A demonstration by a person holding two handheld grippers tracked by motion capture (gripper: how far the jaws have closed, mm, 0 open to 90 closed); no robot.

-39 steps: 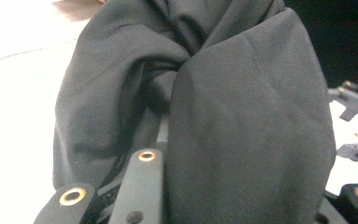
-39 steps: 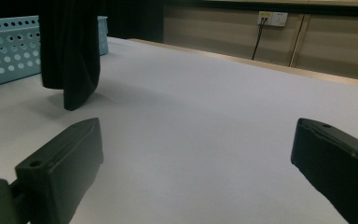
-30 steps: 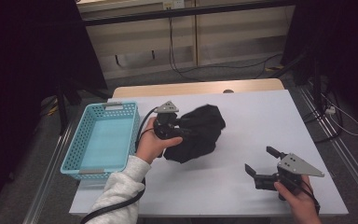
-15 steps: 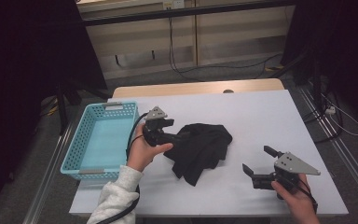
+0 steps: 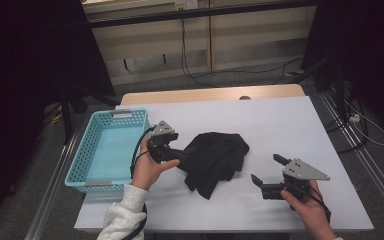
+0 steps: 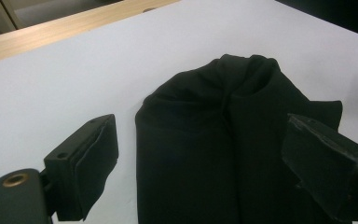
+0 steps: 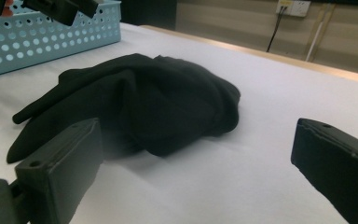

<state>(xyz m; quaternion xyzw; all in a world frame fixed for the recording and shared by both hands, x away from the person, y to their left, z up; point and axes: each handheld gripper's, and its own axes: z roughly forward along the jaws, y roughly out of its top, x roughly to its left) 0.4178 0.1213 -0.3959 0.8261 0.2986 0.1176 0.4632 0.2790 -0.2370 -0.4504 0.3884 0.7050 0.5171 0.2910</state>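
White counter point(image 5: 280, 120) carries one crumpled black cloth point(image 5: 217, 159) at its middle and one blue basket point(image 5: 107, 150) at its left edge. Left claw point(image 6: 200, 158), just opened wide, straddles the cloth's edge ungripped; right claw point(image 5: 265, 170) hangs wide, empty.

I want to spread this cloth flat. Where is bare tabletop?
Free: the white table beyond the crumpled black cloth, up to its wooden far edge. Crowded: between the light blue plastic basket and the cloth.
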